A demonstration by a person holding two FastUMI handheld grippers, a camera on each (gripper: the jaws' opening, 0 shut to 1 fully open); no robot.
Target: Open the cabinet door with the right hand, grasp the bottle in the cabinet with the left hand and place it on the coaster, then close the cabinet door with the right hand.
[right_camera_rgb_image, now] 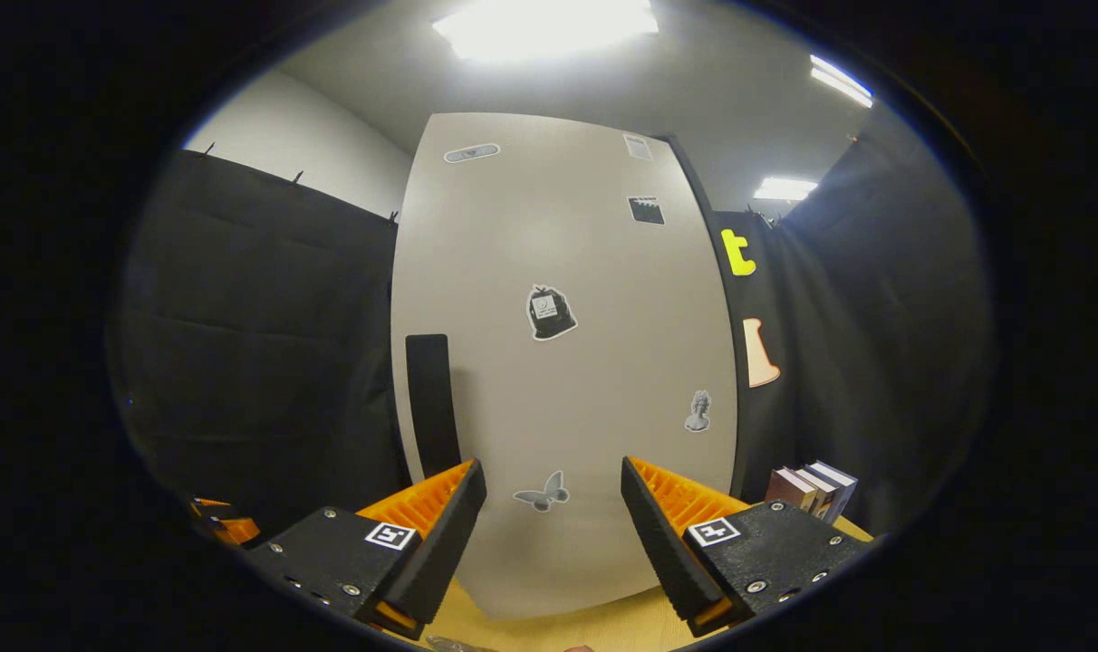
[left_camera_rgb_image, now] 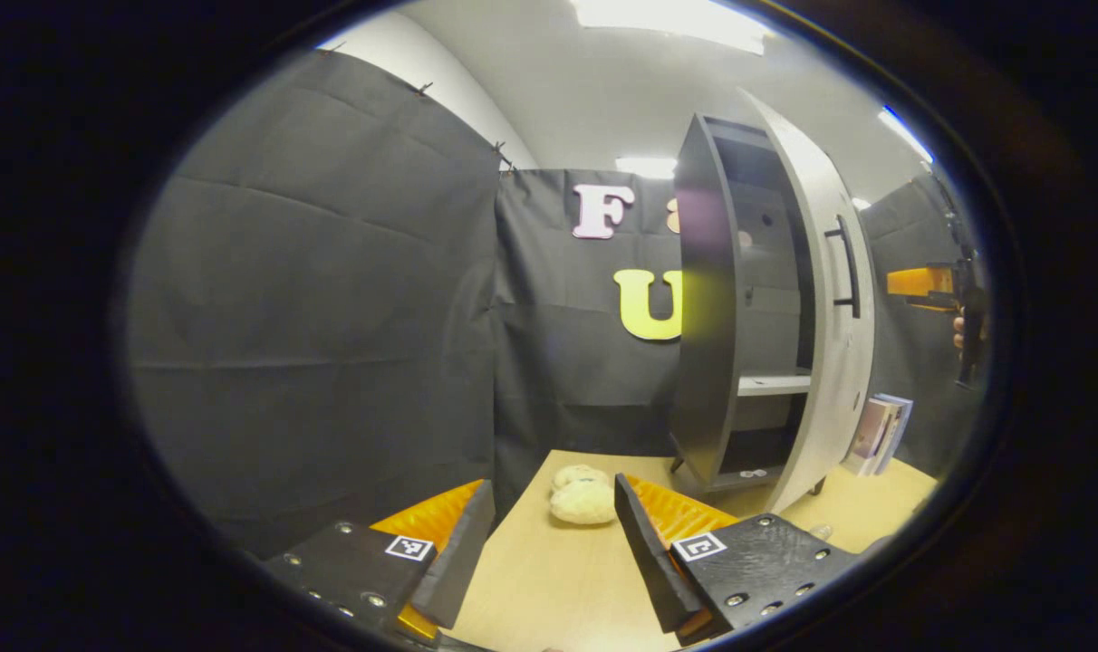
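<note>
The dark cabinet (left_camera_rgb_image: 705, 344) stands on the wooden table (left_camera_rgb_image: 549, 580) with its white door (left_camera_rgb_image: 834, 362) swung open; the door's black handle (left_camera_rgb_image: 846, 267) faces outward. The light shelf (left_camera_rgb_image: 771, 384) inside looks bare. My left gripper (left_camera_rgb_image: 553, 493) hovers open over the table, short of the cabinet, with nothing between its fingers. A small clear rounded thing (left_camera_rgb_image: 819, 530) peeks out past its right finger; I cannot tell what it is. My right gripper (right_camera_rgb_image: 553, 471) is open, facing the door's outer face (right_camera_rgb_image: 567, 362), right of the handle (right_camera_rgb_image: 431, 403). From the left gripper view it (left_camera_rgb_image: 920, 282) is held in a hand.
Two beige fluffy pads (left_camera_rgb_image: 582, 493) lie on the table just ahead of my left gripper. Several books (left_camera_rgb_image: 880, 430) (right_camera_rgb_image: 807, 489) stand right of the cabinet. Black cloth walls close in the booth on the left and behind.
</note>
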